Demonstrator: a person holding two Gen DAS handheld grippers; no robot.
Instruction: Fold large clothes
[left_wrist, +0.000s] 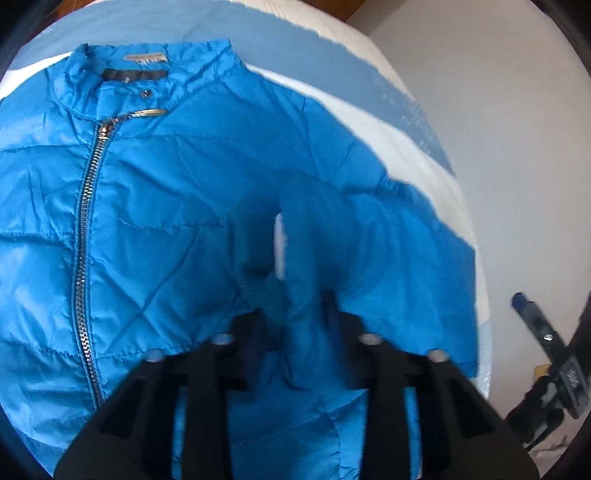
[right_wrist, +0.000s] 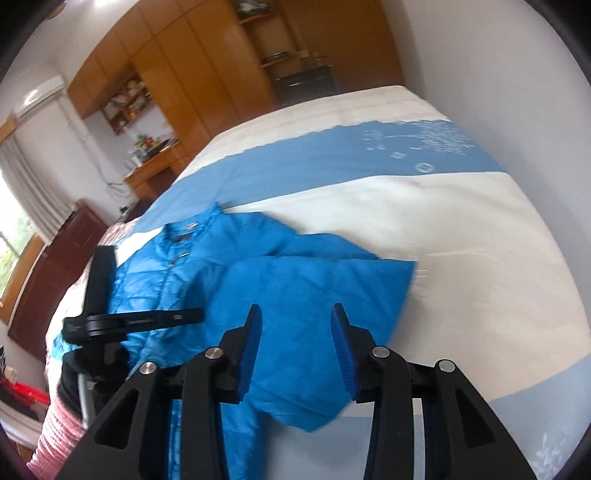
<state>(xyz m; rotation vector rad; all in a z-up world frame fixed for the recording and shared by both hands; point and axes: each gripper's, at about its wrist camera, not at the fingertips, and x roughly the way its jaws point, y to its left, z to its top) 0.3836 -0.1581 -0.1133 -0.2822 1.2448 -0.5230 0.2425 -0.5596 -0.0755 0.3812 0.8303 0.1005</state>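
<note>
A bright blue quilted jacket (left_wrist: 155, 206) lies zipped, front up, on the bed, collar at the far end. Its right sleeve (left_wrist: 369, 258) is lifted and bent over toward the body. My left gripper (left_wrist: 295, 317) has sleeve fabric near the ribbed cuff (left_wrist: 264, 286) between its fingers; the jaws stand fairly wide, so the grip is unclear. In the right wrist view the jacket (right_wrist: 258, 295) lies ahead with the sleeve folded across it. My right gripper (right_wrist: 295, 347) is open and empty just above the sleeve. The left gripper (right_wrist: 110, 321) shows at the left.
The bed cover (right_wrist: 406, 206) is white with blue bands. A white wall (left_wrist: 498, 147) runs along the bed's right side. Wooden wardrobes and a desk (right_wrist: 159, 162) stand beyond the bed. A pink knitted cloth (right_wrist: 55, 424) lies at the bed's left edge.
</note>
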